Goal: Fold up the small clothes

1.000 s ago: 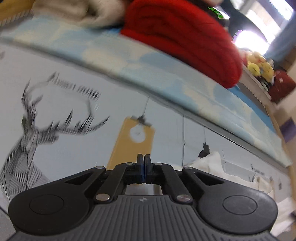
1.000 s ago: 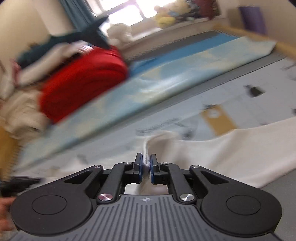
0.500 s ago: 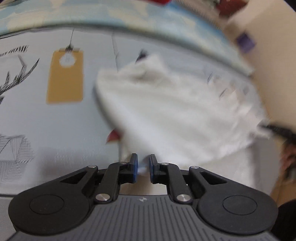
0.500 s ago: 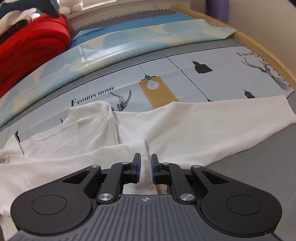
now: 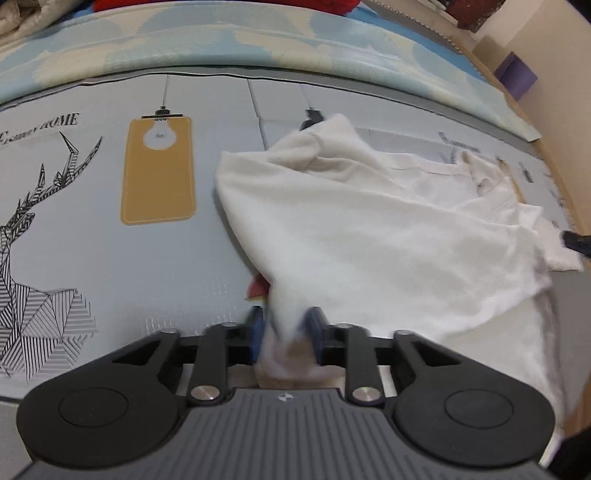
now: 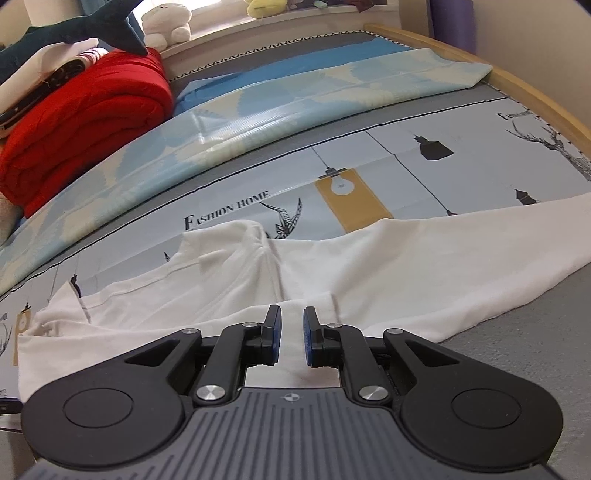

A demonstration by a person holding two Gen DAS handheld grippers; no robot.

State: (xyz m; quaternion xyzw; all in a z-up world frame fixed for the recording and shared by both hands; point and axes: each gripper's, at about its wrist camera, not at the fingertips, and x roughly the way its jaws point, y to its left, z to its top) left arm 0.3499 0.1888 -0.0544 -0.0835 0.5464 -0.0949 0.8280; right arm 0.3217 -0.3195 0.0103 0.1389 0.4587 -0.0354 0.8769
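Left wrist view: one white garment (image 5: 388,236) lies crumpled on the printed grey bed sheet (image 5: 110,258), spreading to the right of one mustard lamp print (image 5: 159,170) and one line-drawn deer print (image 5: 33,258). The left claw (image 5: 284,334) has its two fingers set apart with a bunch of the white cloth between them; the fingers and that cloth are blurred, so whether the pads press the fabric cannot be told. A small red and yellow patch (image 5: 256,290) peeks from under the cloth edge; what it is cannot be made out. At the right edge a dark object (image 5: 576,242) is cut off by the frame. One pale blue patterned blanket (image 5: 258,40) runs across the top.

Right wrist view: the same single garment (image 6: 406,258) lies spread across the sheet (image 6: 535,332), one long part reaching to the right edge, where it is cut off. The right claw (image 6: 290,334) is narrowly parted over a white strip of the fabric, the blue pads clear of it on both sides. Behind lie one folded red blanket (image 6: 85,122), one dark shark plush (image 6: 92,29), partly cut off, one white plush (image 6: 166,22) and a yellow plush (image 6: 262,5) clipped by the top edge.
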